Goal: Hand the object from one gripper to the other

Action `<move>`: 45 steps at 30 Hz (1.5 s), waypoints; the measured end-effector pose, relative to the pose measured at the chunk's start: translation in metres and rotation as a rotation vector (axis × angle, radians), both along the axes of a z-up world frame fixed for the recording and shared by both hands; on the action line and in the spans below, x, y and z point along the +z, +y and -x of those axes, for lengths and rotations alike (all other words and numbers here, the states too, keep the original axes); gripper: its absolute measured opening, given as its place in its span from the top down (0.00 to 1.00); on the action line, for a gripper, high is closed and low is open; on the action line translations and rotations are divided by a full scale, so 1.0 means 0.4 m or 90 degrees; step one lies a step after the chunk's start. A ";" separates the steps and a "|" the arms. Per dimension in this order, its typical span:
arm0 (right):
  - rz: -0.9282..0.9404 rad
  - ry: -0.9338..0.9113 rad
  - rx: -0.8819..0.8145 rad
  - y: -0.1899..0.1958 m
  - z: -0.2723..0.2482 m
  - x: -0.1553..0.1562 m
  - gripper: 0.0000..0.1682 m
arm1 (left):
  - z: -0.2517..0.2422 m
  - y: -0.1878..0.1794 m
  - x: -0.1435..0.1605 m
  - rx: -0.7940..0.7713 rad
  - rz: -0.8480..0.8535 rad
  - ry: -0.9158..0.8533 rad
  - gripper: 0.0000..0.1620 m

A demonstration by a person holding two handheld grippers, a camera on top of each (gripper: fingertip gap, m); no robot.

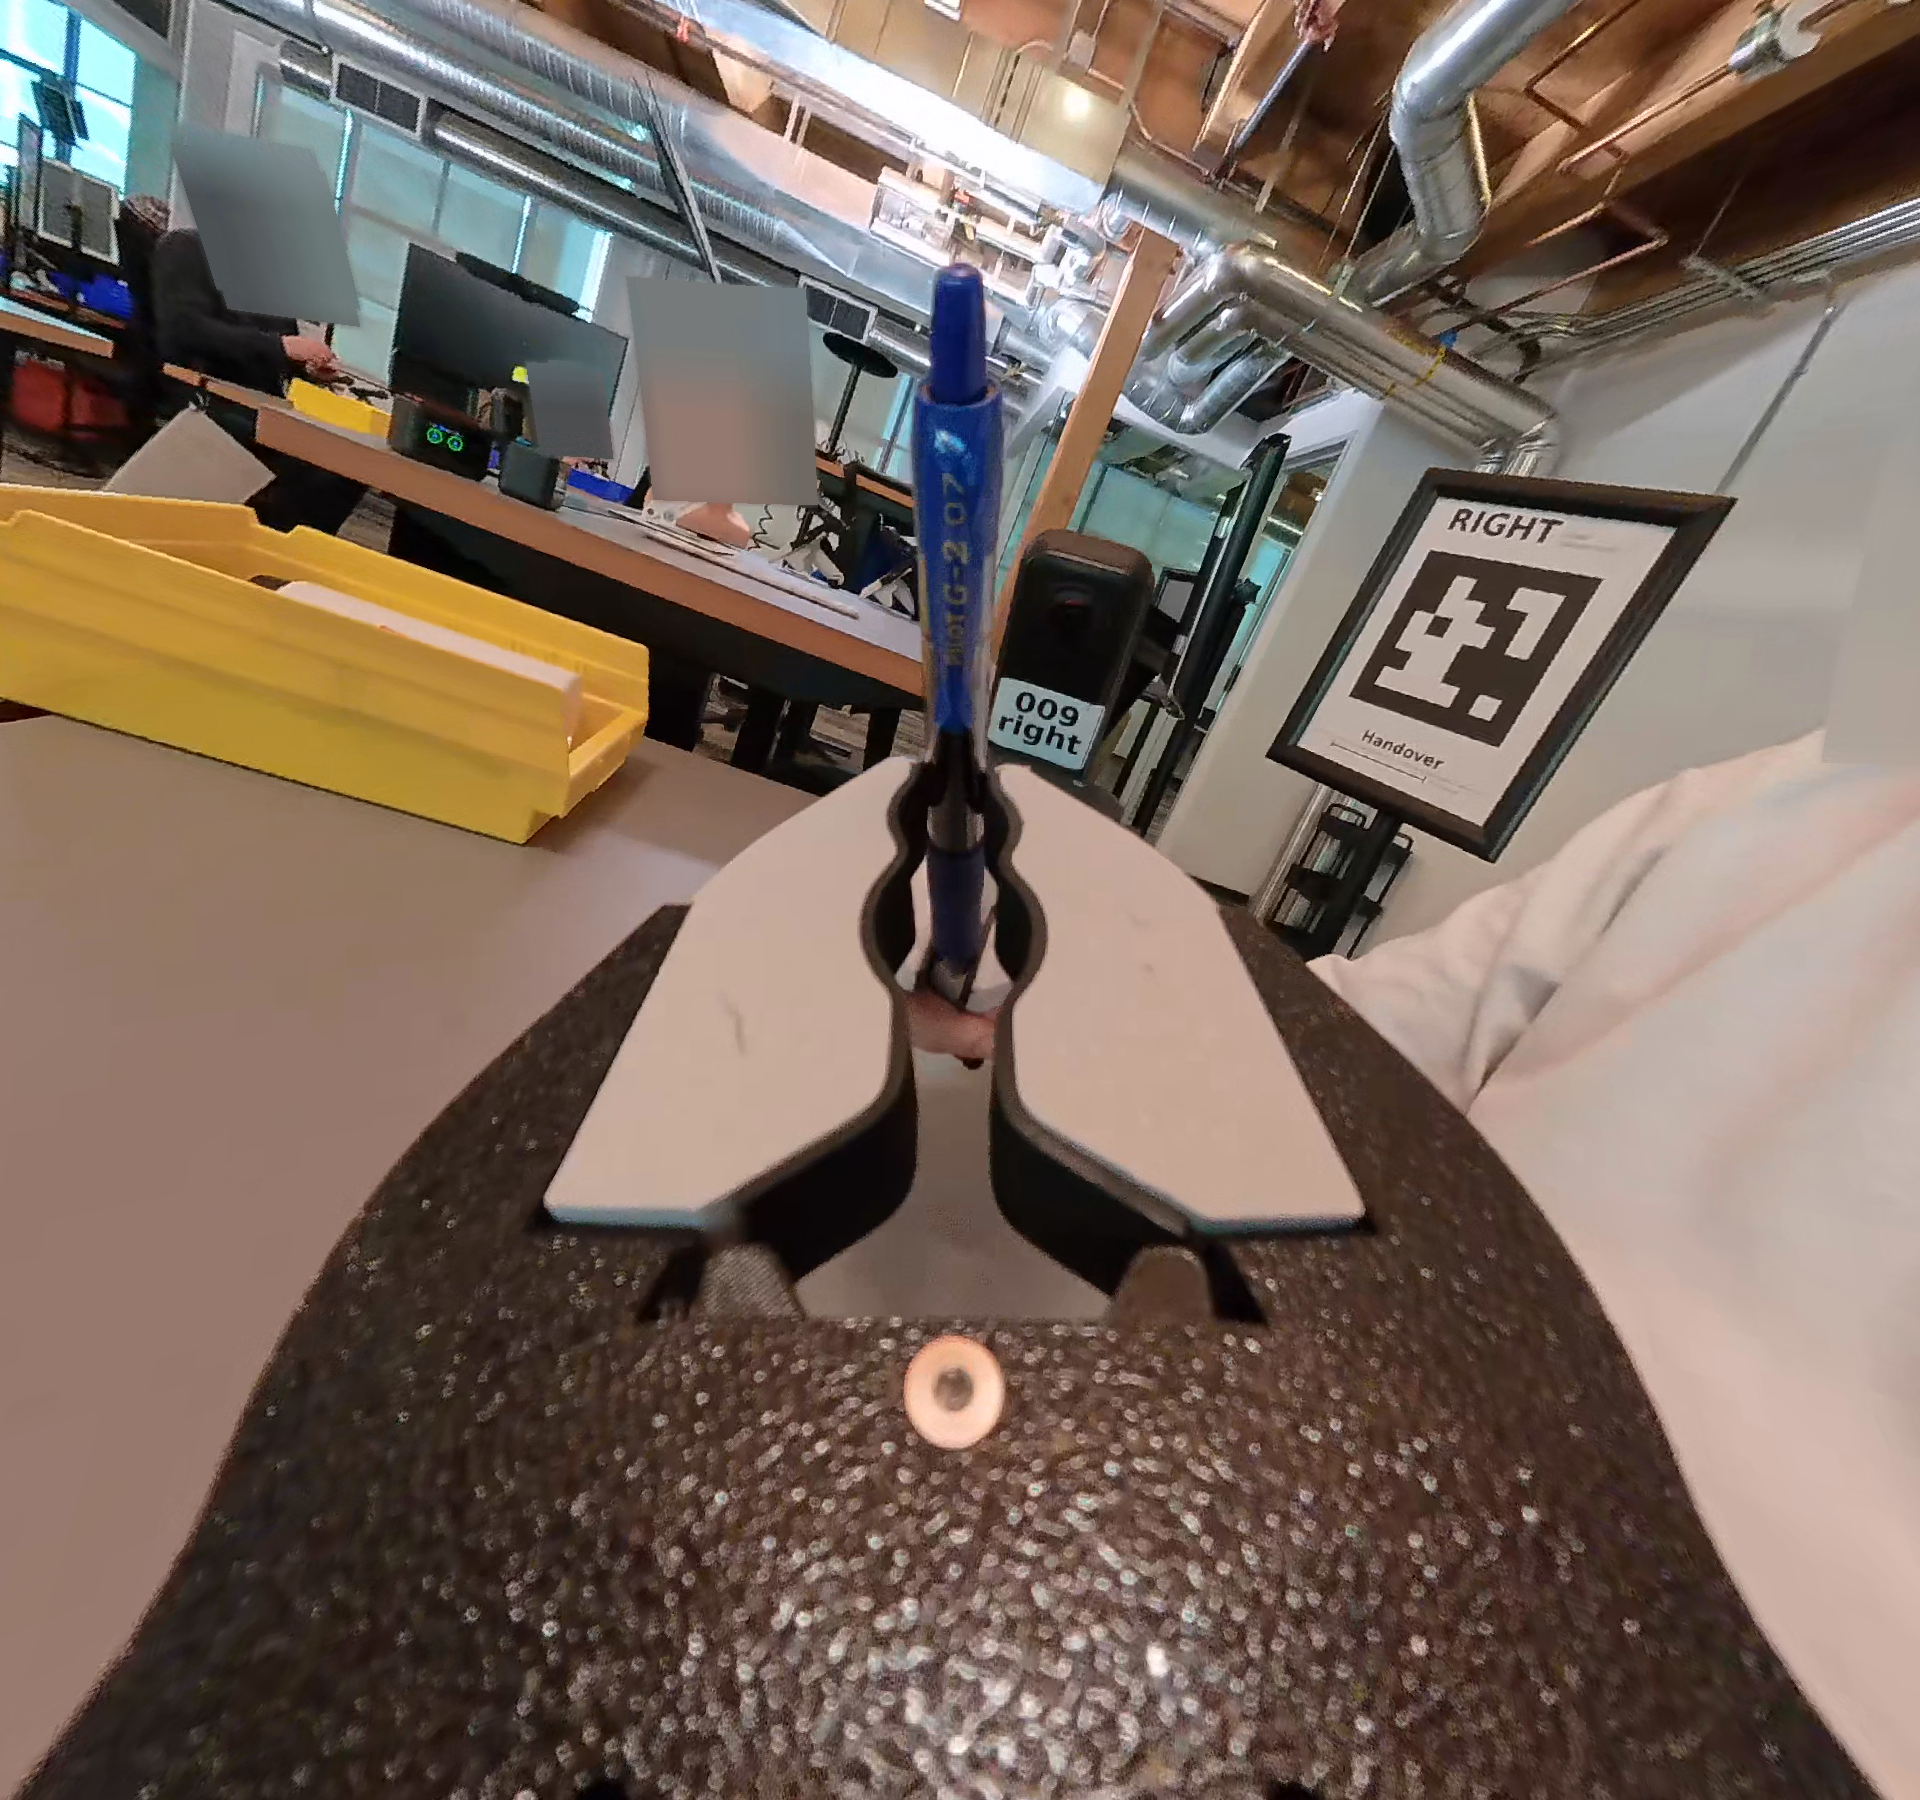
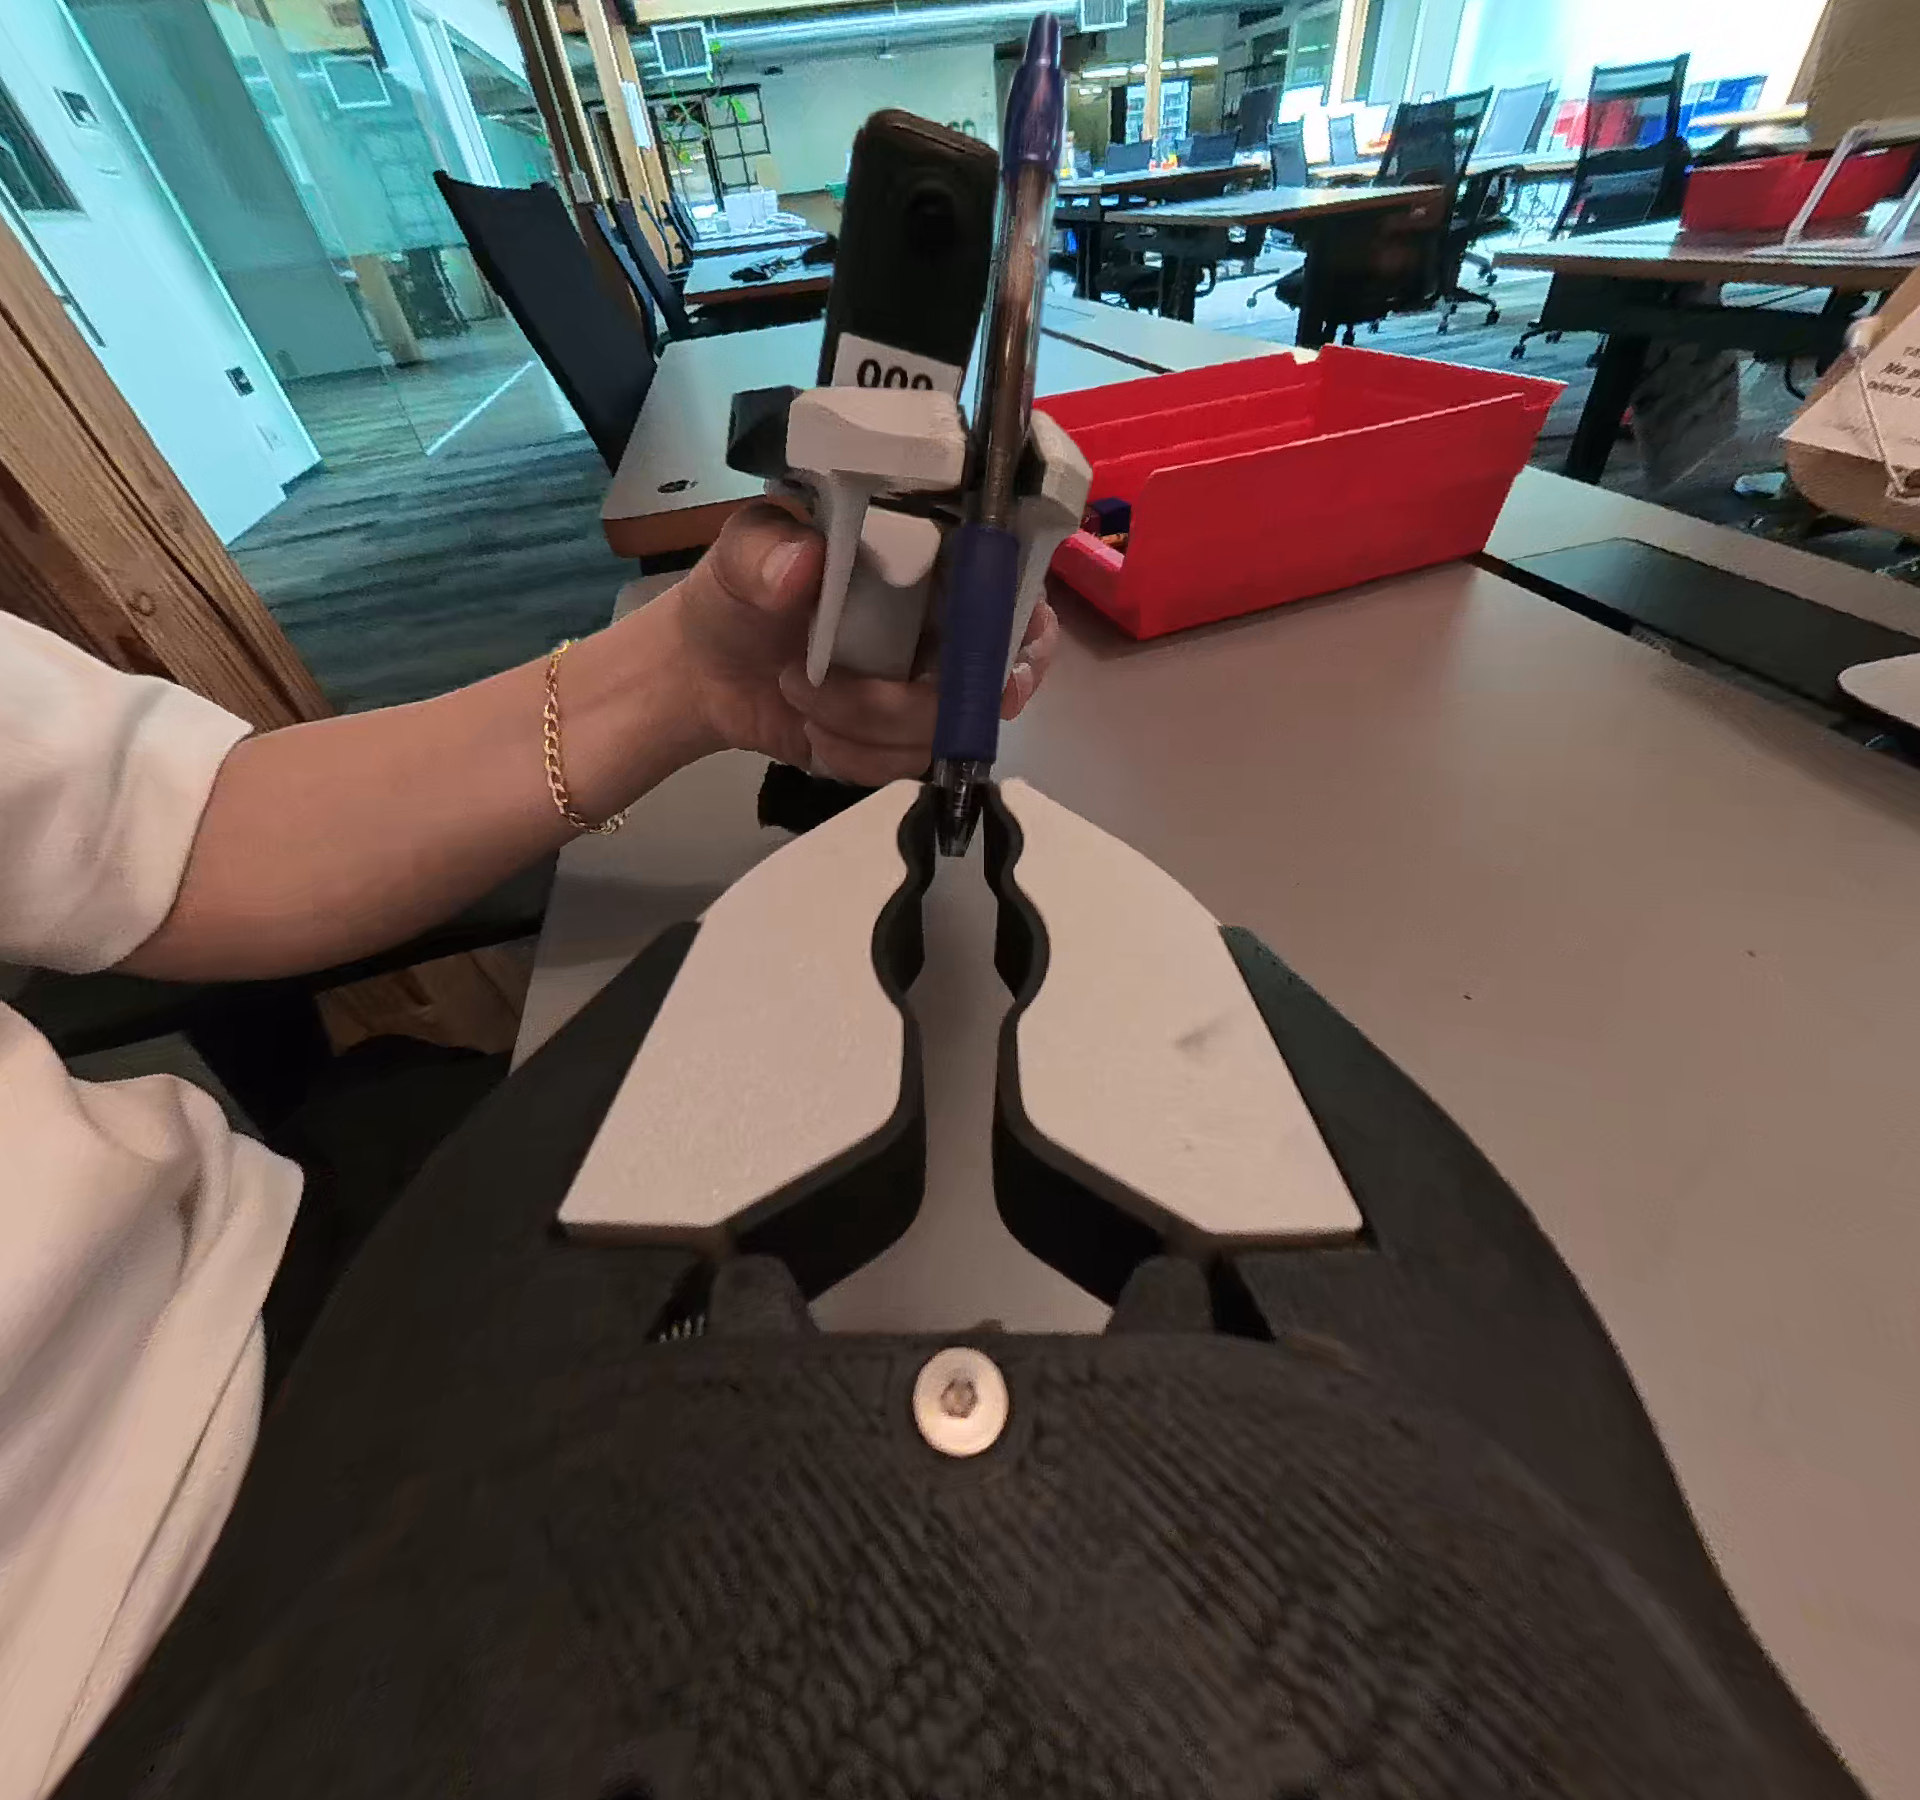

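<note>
- One blue pen stands nearly upright between our two grippers, above the grey table, click end up.
- We see our left gripper clamped on the pen's lower barrel, its white fingers pressed in from both sides.
- In the right wrist view the pen passes through the left gripper, with the rubber grip and the tip hanging below it.
- Our right gripper has its tips on either side of the pen tip; a narrow gap shows between the fingers farther back, and we cannot tell whether they pinch the tip or merely flank it.
- Our left hand holds the left gripper's handle; a gold bracelet sits on the wrist.
- A red bin sits on the table just behind the pen in the right view.
- A yellow bin sits to the left in the left view.
- A framed marker sign stands off to the right, and a black camera rises right behind the pen.
</note>
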State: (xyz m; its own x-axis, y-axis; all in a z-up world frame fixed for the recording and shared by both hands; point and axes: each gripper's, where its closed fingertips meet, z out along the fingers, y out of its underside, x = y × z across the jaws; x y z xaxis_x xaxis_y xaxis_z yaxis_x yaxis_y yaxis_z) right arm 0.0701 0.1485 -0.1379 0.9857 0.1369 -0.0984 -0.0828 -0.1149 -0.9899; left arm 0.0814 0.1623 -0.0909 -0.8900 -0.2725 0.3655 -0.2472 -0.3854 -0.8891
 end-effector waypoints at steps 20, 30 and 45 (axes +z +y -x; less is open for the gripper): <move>0.190 -0.314 0.009 -0.090 -0.040 -0.071 0.95 | 0.051 0.010 -0.145 0.017 -0.426 -0.016 0.82; 0.131 -0.262 -0.015 -0.096 -0.064 -0.045 0.95 | 0.038 0.001 -0.131 0.026 -0.398 -0.063 0.94; -0.303 0.134 -0.073 -0.064 -0.077 0.156 0.77 | -0.028 -0.059 -0.017 0.062 0.081 -0.083 0.94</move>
